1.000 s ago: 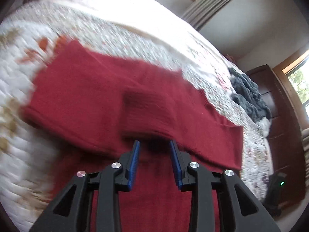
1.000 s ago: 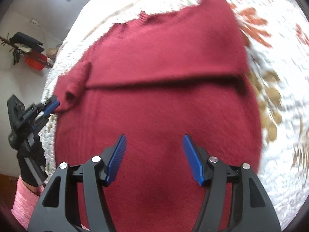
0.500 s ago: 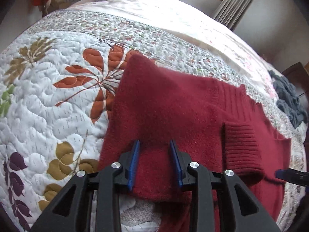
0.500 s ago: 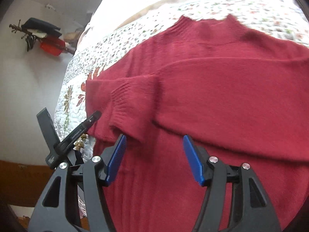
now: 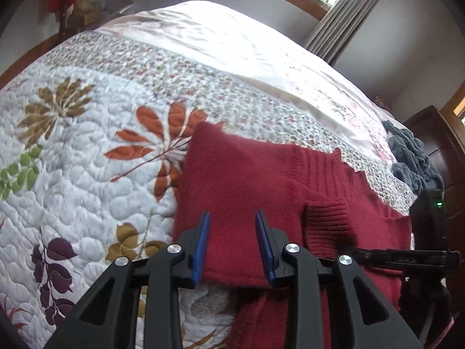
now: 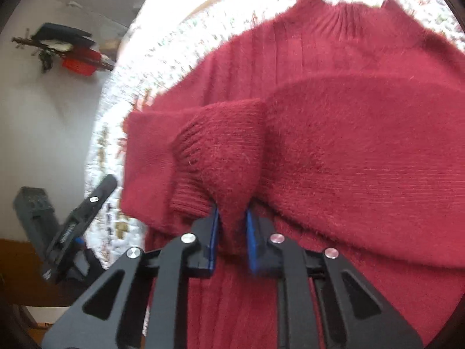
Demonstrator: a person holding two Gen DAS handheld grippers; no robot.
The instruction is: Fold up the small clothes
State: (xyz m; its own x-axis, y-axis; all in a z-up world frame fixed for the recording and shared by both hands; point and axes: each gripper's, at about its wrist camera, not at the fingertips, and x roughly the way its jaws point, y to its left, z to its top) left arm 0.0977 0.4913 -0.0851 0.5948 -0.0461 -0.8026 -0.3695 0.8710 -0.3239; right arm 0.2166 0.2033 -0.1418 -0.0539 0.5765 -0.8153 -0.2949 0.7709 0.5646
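A dark red knit sweater (image 5: 247, 174) lies on the bed with its sleeves folded across the body. My left gripper (image 5: 232, 213) hovers open over the folded left edge, and red fabric shows in the gap between its blue pads. The ribbed cuff (image 5: 328, 224) lies just to the right of it. In the right wrist view the sweater (image 6: 363, 145) fills the frame. My right gripper (image 6: 231, 215) is shut on a pinched fold of the sleeve by the cuff (image 6: 215, 151). Each gripper shows in the other's view: the right gripper (image 5: 392, 258) and the left gripper (image 6: 81, 224).
The bed is covered by a white quilt with a leaf pattern (image 5: 87, 160). A grey bundle of cloth (image 5: 412, 157) lies at the far right of the bed, next to a dark wooden dresser (image 5: 436, 133). A curtain (image 5: 348, 8) hangs behind.
My right gripper has closed from wide open onto the sleeve near the cuff. My left gripper swung left from the cuff to the folded edge and has since held there, still open.
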